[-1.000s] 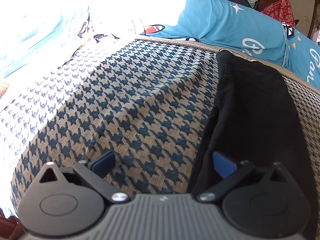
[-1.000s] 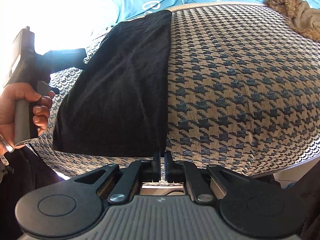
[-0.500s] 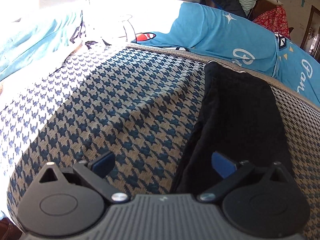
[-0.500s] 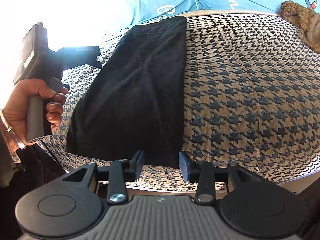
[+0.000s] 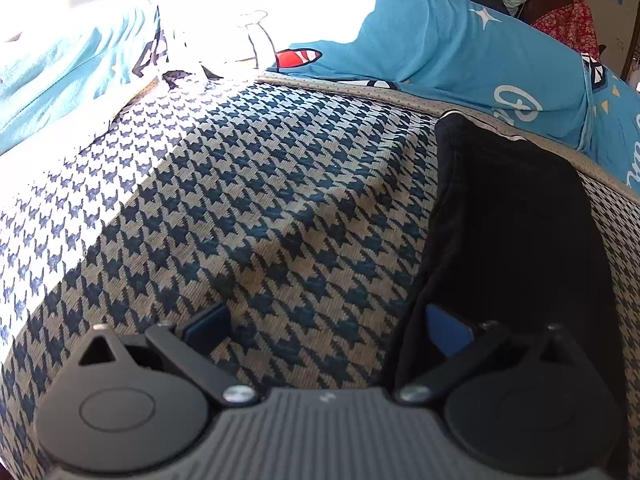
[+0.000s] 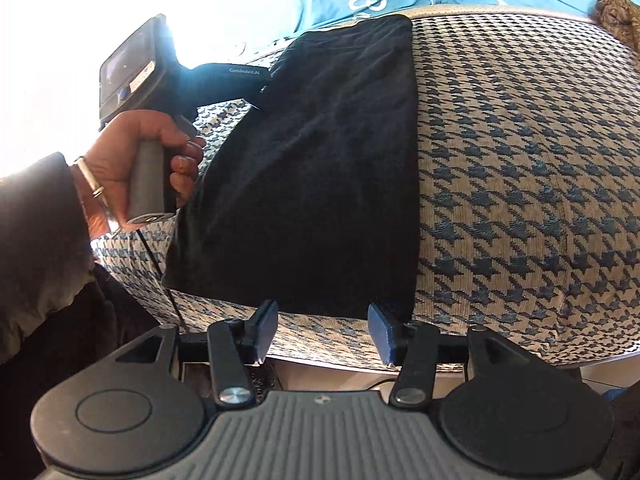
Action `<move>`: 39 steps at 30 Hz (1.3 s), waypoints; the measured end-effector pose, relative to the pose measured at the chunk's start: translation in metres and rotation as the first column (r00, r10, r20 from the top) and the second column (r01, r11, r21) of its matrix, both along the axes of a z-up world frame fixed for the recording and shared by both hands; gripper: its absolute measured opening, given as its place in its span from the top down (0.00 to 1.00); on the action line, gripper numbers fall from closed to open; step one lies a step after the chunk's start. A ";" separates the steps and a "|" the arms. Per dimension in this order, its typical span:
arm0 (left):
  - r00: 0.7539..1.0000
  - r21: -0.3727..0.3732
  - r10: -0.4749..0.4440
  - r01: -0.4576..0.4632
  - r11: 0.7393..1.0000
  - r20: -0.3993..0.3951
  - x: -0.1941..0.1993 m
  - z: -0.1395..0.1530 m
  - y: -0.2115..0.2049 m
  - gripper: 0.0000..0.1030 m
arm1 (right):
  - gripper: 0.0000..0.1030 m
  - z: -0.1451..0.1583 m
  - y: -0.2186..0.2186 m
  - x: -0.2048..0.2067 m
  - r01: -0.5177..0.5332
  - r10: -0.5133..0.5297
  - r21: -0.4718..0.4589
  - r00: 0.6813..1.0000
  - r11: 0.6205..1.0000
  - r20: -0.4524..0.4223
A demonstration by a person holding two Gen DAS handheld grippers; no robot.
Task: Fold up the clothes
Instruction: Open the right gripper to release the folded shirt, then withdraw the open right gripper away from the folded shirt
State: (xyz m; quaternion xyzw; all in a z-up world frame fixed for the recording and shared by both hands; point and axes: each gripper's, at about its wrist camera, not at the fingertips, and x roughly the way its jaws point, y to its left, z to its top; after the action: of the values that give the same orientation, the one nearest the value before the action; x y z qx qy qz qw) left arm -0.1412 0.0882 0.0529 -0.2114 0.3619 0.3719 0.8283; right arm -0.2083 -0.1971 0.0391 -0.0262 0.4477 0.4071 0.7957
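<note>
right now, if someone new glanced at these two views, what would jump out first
The black garment, folded into a long strip on the houndstooth bed cover, stands out most. The right gripper has just been opening and sits open at the strip's near edge, with nothing pinched. On the left, a hand holds the left gripper, also open, and bright blue bedding lies behind.
</note>
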 end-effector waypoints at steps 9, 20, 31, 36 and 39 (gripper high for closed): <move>0.999 -0.004 -0.052 0.052 0.999 -0.001 0.012 0.006 -0.003 0.00 | 0.44 0.034 0.013 0.035 -0.168 0.165 0.017 0.981 0.986 0.101; 0.991 -0.036 -0.054 0.050 0.998 -0.126 0.035 0.001 0.013 0.00 | 0.42 0.054 0.020 0.097 -0.128 0.120 0.041 0.979 0.991 0.167; 0.988 -0.114 -0.045 0.028 0.993 -0.146 0.042 0.011 0.026 0.00 | 0.35 0.047 0.038 0.180 0.021 -0.027 0.134 0.999 0.991 0.038; 0.986 -0.079 -0.059 0.047 0.996 -0.157 0.046 0.010 0.022 0.00 | 0.35 0.043 0.047 0.213 0.035 -0.040 0.161 0.999 0.986 0.029; 0.987 -0.071 -0.056 0.045 0.996 -0.153 0.045 0.010 0.023 0.00 | 0.35 0.038 0.051 0.230 0.046 -0.050 0.166 0.999 0.985 0.015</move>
State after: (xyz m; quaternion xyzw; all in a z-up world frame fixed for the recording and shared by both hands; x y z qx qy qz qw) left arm -0.0958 0.1108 0.0628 -0.2006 0.4426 0.3535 0.7993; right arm 0.0219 -0.1461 0.0769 0.0469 0.4050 0.4233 0.8090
